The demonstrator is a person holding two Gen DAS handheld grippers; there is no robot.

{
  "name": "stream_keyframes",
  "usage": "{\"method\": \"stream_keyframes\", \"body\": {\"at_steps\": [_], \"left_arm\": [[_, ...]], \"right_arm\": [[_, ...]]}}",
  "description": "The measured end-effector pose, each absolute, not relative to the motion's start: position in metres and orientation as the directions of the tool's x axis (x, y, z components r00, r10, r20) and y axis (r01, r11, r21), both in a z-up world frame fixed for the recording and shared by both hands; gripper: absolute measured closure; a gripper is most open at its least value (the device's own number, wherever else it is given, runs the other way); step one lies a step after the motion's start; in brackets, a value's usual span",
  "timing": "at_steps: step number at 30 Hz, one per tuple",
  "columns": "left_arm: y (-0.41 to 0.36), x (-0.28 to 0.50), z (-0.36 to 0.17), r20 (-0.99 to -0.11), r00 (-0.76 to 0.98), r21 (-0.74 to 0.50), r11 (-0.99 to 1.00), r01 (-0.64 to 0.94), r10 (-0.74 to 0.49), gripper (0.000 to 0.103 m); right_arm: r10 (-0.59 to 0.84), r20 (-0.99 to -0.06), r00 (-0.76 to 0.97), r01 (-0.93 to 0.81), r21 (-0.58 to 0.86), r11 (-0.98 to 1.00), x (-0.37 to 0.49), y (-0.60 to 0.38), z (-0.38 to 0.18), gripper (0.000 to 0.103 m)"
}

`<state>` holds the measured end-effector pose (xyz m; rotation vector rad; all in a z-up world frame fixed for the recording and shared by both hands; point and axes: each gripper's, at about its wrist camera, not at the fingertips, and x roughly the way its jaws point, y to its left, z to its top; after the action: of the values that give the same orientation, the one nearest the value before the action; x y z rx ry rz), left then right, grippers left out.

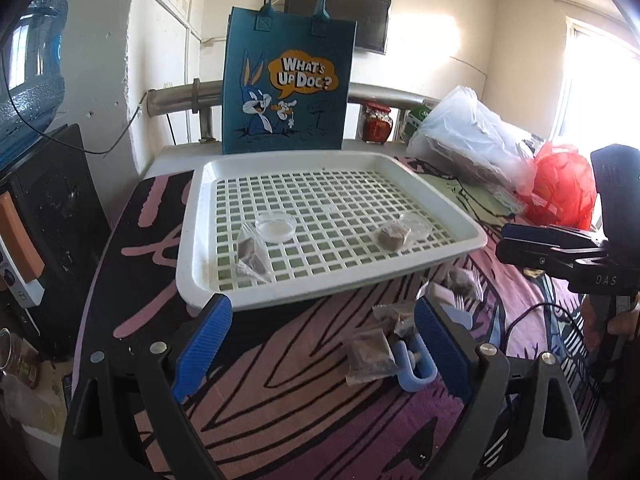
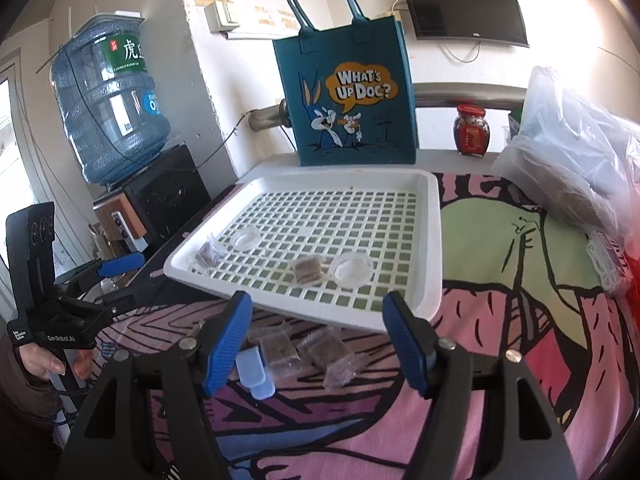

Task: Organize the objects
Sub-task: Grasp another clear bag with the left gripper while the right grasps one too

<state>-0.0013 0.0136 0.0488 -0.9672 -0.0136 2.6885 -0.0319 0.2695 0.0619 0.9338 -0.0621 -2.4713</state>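
A white slotted tray (image 1: 192, 240) (image 2: 432, 240) lies on the patterned cloth. It holds two clear round dishes (image 1: 276, 226) (image 2: 352, 270), a bare brown block (image 1: 394, 236) (image 2: 307, 270) and a bagged brown block (image 1: 252, 256) (image 2: 208, 256). Several clear packets with brown blocks (image 1: 368, 356) (image 2: 328, 354) and a pale blue clip (image 1: 414, 364) (image 2: 254, 372) lie on the cloth in front of the tray. My left gripper (image 1: 320, 344) (image 2: 128, 284) is open over the cloth, holding nothing. My right gripper (image 2: 318, 344) (image 1: 504, 240) is open above the packets, empty too.
A teal cartoon tote bag (image 1: 288, 80) (image 2: 352, 96) stands behind the tray. A red-lidded jar (image 2: 472, 130), a clear plastic bag (image 2: 580, 152) and a red bag (image 1: 564, 188) crowd the right side. A water jug (image 2: 108, 108) sits on a black cabinet at the left.
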Motion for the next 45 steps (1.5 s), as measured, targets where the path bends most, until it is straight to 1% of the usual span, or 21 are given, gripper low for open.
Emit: {"method": "stream_keyframes", "body": {"at_steps": [4,10,13,15,17,18,19,20,21,24,25,28,30,31,38,39,40,41,42,44,45], "left_arm": [[0.02,-0.002,0.034,-0.669,-0.695,-0.097,-0.958,-0.269,0.263,0.01],[0.029,-0.009,0.022,-0.716,-0.654,-0.085,-0.961,-0.265,0.244,0.01],[0.035,-0.015,0.017,-0.746,-0.623,-0.078,-0.96,-0.271,0.236,0.015],[0.037,-0.016,0.015,-0.749,-0.605,-0.111,-0.951,-0.288,0.27,0.025],[0.038,-0.016,0.015,-0.746,-0.6,-0.126,-0.946,-0.298,0.289,0.031],[0.039,-0.015,0.016,-0.743,-0.597,-0.135,-0.941,-0.311,0.304,0.04],[0.04,-0.013,0.016,-0.74,-0.588,-0.152,-0.932,-0.329,0.328,0.045],[0.041,-0.012,0.016,-0.736,-0.58,-0.167,-0.925,-0.342,0.348,0.054],[0.042,-0.011,0.017,-0.732,-0.576,-0.176,-0.918,-0.356,0.364,0.064],[0.047,-0.007,0.019,-0.723,-0.574,-0.174,-0.905,-0.388,0.385,0.077],[0.048,-0.005,0.019,-0.722,-0.577,-0.17,-0.906,-0.388,0.383,0.077],[0.045,-0.004,0.021,-0.716,-0.582,-0.18,-0.907,-0.38,0.386,0.078],[0.04,-0.001,0.024,-0.705,-0.606,-0.168,-0.918,-0.36,0.367,0.099],[0.037,0.002,0.027,-0.694,-0.621,-0.165,-0.921,-0.354,0.363,0.102],[0.025,0.005,0.034,-0.674,-0.657,-0.156,-0.934,-0.321,0.338,0.103],[0.025,0.005,0.033,-0.677,-0.654,-0.159,-0.935,-0.318,0.337,0.1],[0.025,0.004,0.032,-0.686,-0.644,-0.165,-0.934,-0.316,0.339,0.097],[0.027,0.004,0.031,-0.692,-0.634,-0.174,-0.932,-0.316,0.345,0.088],[0.029,0.004,0.03,-0.692,-0.63,-0.18,-0.929,-0.322,0.352,0.074],[0.034,0.004,0.028,-0.696,-0.633,-0.154,-0.932,-0.328,0.338,0.059],[0.037,0.004,0.026,-0.703,-0.63,-0.14,-0.933,-0.331,0.329,0.059]], "right_arm": [[-0.416,-0.677,-0.606,0.451,0.138,-0.882,-0.034,0.259,0.043,0.035],[-0.37,-0.718,-0.589,0.445,0.094,-0.891,-0.041,0.254,0.028,0.036],[-0.361,-0.733,-0.576,0.449,0.086,-0.889,-0.045,0.251,0.022,0.039],[-0.36,-0.746,-0.561,0.45,0.09,-0.888,-0.048,0.249,0.018,0.044],[-0.364,-0.755,-0.545,0.45,0.102,-0.887,-0.053,0.248,0.013,0.049],[-0.37,-0.757,-0.539,0.451,0.112,-0.885,-0.054,0.248,0.011,0.05],[-0.372,-0.761,-0.531,0.45,0.119,-0.885,-0.056,0.249,0.01,0.055],[-0.378,-0.762,-0.526,0.452,0.126,-0.883,-0.056,0.249,0.01,0.067],[-0.389,-0.758,-0.524,0.459,0.133,-0.878,-0.055,0.249,0.01,0.067],[-0.405,-0.752,-0.52,0.481,0.134,-0.866,-0.05,0.247,0.011,0.071],[-0.414,-0.747,-0.521,0.487,0.138,-0.862,-0.049,0.246,0.013,0.078],[-0.429,-0.739,-0.52,0.492,0.152,-0.857,-0.044,0.246,0.014,0.079],[-0.441,-0.73,-0.522,0.496,0.16,-0.854,-0.04,0.246,0.016,0.079],[-0.444,-0.725,-0.527,0.496,0.162,-0.853,-0.038,0.247,0.017,0.079],[-0.474,-0.662,-0.581,0.509,0.16,-0.846,-0.023,0.245,0.037,0.079],[-0.474,-0.66,-0.583,0.509,0.159,-0.846,-0.023,0.244,0.038,0.079],[-0.474,-0.66,-0.583,0.508,0.16,-0.847,-0.022,0.244,0.038,0.079],[-0.472,-0.66,-0.584,0.506,0.158,-0.848,-0.021,0.243,0.038,0.079],[-0.469,-0.661,-0.586,0.505,0.155,-0.849,-0.021,0.243,0.037,0.079],[-0.469,-0.663,-0.583,0.501,0.16,-0.85,-0.022,0.244,0.035,0.079],[-0.47,-0.663,-0.583,0.498,0.165,-0.851,-0.022,0.244,0.034,0.079]]}}
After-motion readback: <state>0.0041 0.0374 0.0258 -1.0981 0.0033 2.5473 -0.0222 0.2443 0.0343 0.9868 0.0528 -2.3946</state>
